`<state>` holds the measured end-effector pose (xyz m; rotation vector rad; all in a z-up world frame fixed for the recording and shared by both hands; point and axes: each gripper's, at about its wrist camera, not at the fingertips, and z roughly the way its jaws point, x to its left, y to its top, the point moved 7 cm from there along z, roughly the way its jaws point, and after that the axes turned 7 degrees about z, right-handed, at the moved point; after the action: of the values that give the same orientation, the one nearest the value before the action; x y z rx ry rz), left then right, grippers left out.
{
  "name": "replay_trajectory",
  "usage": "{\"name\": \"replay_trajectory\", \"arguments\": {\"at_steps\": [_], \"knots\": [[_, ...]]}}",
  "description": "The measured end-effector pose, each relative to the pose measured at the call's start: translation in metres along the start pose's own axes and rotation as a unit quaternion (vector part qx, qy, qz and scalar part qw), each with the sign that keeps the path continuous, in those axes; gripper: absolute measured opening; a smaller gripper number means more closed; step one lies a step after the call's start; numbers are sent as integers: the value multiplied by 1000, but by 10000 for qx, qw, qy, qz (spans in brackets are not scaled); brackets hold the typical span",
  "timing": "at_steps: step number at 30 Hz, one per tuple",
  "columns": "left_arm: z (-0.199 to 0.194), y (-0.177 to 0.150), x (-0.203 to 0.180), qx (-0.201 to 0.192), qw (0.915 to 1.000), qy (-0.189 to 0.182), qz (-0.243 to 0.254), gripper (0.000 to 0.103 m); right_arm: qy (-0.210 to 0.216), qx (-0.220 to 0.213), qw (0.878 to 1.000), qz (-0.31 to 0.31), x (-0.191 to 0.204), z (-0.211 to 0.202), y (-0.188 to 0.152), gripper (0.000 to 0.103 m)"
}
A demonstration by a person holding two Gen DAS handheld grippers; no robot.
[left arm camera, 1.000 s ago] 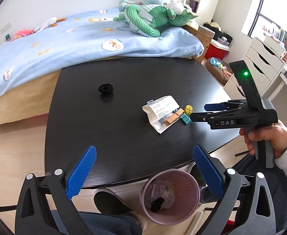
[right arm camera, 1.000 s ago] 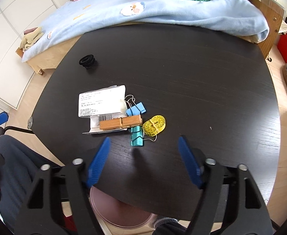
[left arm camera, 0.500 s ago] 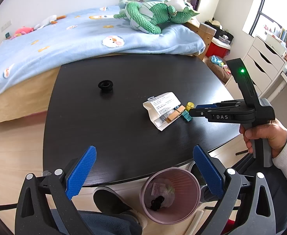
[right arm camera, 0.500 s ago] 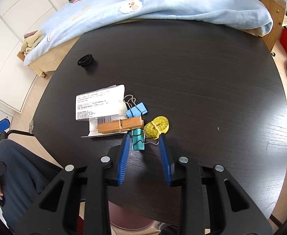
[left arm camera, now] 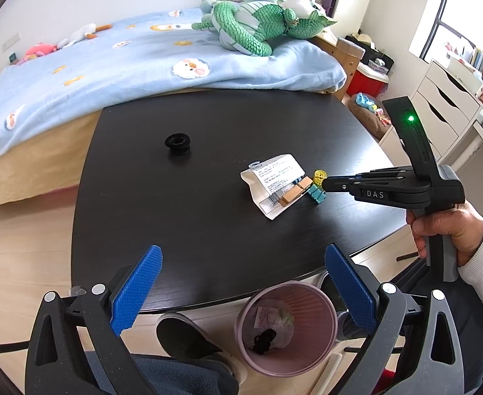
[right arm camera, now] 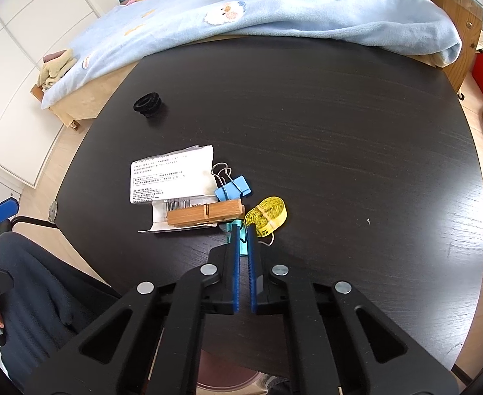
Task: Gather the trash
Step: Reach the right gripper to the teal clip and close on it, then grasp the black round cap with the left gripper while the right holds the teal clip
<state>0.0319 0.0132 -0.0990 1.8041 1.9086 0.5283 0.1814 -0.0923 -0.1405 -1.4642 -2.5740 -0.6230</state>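
Observation:
A small heap lies on the black table (right arm camera: 323,115): a white paper packet (right arm camera: 172,177), a wooden clothespin (right arm camera: 205,215), a blue binder clip (right arm camera: 233,187), a rolled yellow tape measure (right arm camera: 267,215) and a teal binder clip (right arm camera: 241,242). My right gripper (right arm camera: 241,227) points down at the heap, its jaws closing, pads nearly together with the teal clip pinched between them. The left wrist view shows that gripper (left arm camera: 327,183) side-on at the teal clip (left arm camera: 317,195). My left gripper (left arm camera: 242,251) hangs open and holds nothing above the table's near edge.
A pink bin (left arm camera: 310,316) with some rubbish inside stands on the floor below the table's near edge, beside a person's shoe (left arm camera: 188,339). A black round cap (left arm camera: 177,141) sits alone at the table's left. A bed with a blue blanket (left arm camera: 109,65) lies behind.
The right gripper's jaws have gone from wide apart to nearly together around the teal clip. Neither hand has shifted noticeably.

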Motion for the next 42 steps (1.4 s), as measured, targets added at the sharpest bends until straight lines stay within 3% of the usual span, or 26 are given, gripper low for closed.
{"name": "replay_trajectory", "arguments": {"at_steps": [10, 24, 34, 42], "knots": [[2, 8, 1, -19, 10000, 39, -6, 95, -55, -184, 9998, -65, 3, -16, 2, 1], [35, 55, 37, 27, 9996, 262, -83, 95, -204, -236, 9995, -11, -3, -36, 2, 1], [86, 91, 70, 333, 9984, 464, -20, 95, -308, -207, 9993, -80, -2, -36, 6, 1], [135, 102, 93, 829, 9951, 523, -148, 95, -360, -134, 9992, -148, -3, -34, 4, 1]]}}
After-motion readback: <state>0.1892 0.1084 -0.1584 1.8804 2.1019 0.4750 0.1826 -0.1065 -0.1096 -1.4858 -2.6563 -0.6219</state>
